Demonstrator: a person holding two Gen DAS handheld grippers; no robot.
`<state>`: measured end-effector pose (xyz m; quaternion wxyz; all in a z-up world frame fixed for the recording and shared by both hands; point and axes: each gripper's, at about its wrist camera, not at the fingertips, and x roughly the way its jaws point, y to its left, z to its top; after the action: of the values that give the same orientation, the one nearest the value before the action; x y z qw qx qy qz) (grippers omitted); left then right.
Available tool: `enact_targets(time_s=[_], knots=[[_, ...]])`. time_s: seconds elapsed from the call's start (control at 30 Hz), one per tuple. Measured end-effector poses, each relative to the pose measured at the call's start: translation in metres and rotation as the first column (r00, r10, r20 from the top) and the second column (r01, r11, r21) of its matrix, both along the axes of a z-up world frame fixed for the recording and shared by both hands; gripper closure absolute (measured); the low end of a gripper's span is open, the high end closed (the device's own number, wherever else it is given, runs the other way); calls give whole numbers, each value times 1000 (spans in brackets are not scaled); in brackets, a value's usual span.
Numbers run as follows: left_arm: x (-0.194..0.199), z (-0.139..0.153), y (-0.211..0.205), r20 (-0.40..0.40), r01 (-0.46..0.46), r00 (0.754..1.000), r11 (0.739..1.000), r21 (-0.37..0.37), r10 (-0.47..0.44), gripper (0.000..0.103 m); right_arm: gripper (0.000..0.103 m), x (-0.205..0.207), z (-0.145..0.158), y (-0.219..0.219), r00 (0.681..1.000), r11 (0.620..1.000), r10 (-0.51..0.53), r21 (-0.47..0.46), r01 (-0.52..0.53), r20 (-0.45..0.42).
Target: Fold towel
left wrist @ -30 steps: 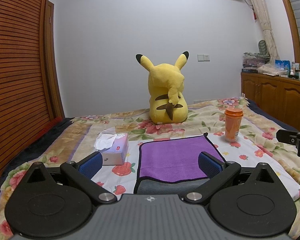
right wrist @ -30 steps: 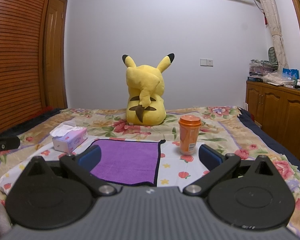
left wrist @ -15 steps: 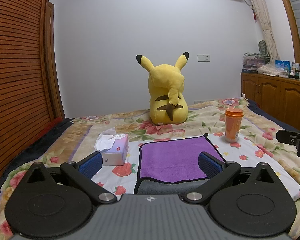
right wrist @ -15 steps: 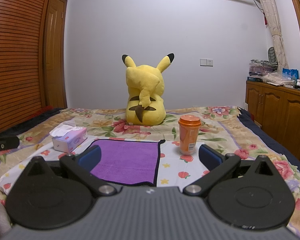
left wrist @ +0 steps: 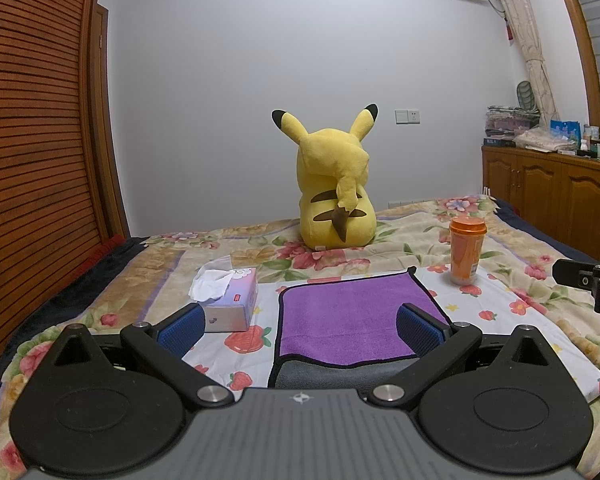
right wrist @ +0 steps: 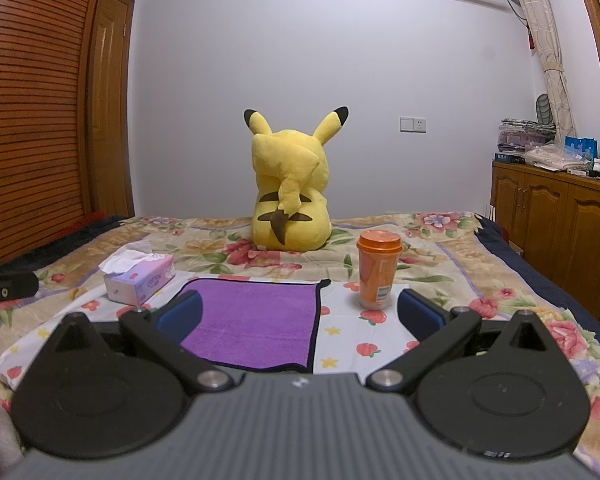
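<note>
Purple terry towel with black trim (left wrist: 352,316) flat on floral bed cover (left wrist: 512,312), near edge apparently folded over grey. Left claw (left wrist: 300,326) wide, empty; right claw (right wrist: 300,314) wide, empty. Orange lidded cup (right wrist: 378,270) right of towel.

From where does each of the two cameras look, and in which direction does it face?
Left wrist: sits behind the open left gripper, facing along the bed; the purple towel lies ahead, and the right gripper shows at the right edge.
Right wrist: sits behind the open right gripper, facing the same way; the orange cup stands ahead, right of centre.
Both share the towel, cup, tissue box and yellow plush toy.
</note>
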<state>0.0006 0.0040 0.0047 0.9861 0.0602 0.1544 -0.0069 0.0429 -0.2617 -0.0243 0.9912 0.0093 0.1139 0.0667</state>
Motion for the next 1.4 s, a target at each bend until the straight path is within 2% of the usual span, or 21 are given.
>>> enact_targets(time_s=[0.77, 1.17, 1.4], knots=[[0, -1, 0, -3, 0, 1000, 1000, 2, 0, 0, 0, 1, -1, 2, 1000, 1000, 1, 1, -1, -2], [11, -9, 3, -85, 16, 996, 1000, 18, -14, 0, 0, 10, -8, 8, 998, 1000, 14, -20, -15, -53], [20, -16, -1, -106, 18, 994, 999, 32, -15, 0, 0, 17, -11, 12, 996, 999, 22, -30, -25, -83]])
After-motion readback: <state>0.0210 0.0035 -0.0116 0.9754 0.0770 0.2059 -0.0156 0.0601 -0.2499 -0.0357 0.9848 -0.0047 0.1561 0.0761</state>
